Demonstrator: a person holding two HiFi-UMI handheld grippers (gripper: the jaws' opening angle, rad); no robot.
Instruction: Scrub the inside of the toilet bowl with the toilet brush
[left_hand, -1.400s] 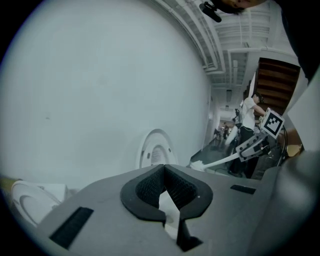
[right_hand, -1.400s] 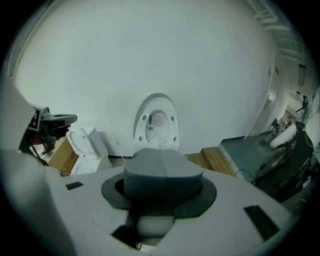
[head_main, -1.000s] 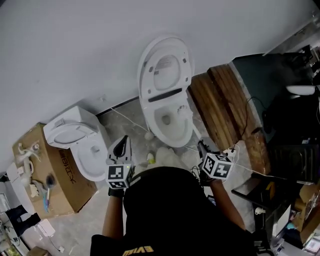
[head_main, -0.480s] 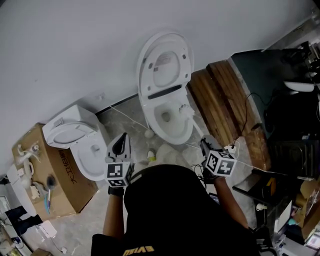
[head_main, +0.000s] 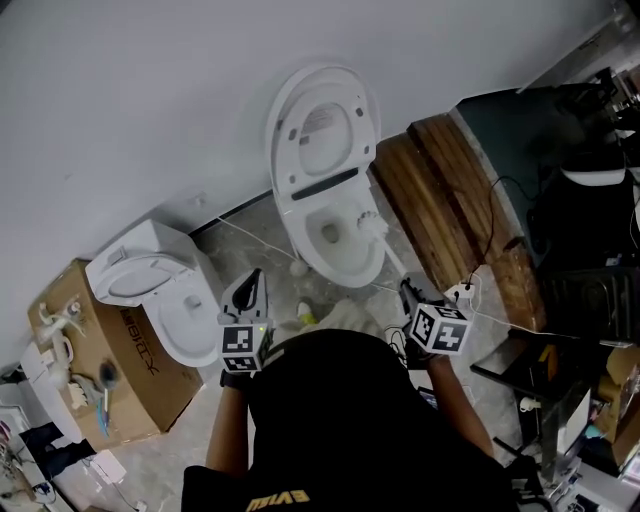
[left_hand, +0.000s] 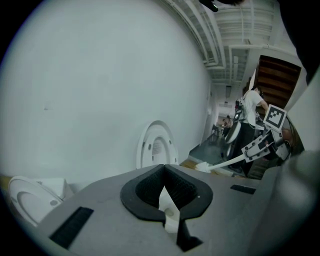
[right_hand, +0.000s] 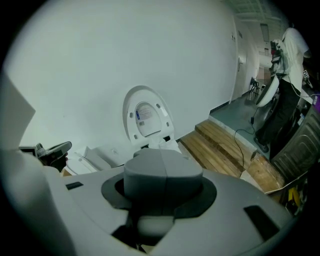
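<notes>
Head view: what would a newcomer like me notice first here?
The white toilet at the centre, lid raised, stands out first, with the toilet brush dipped into its bowl. The brush's handle leads to the right claw, which is shut on it. A second toilet sits to the left beside a cardboard box.

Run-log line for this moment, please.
right tongs: shut on toilet brush | brush head: inside toilet bowl | left tongs: shut, empty

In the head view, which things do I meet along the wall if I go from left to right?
A cardboard box → small toilet → toilet with raised lid → wooden planks.
</notes>
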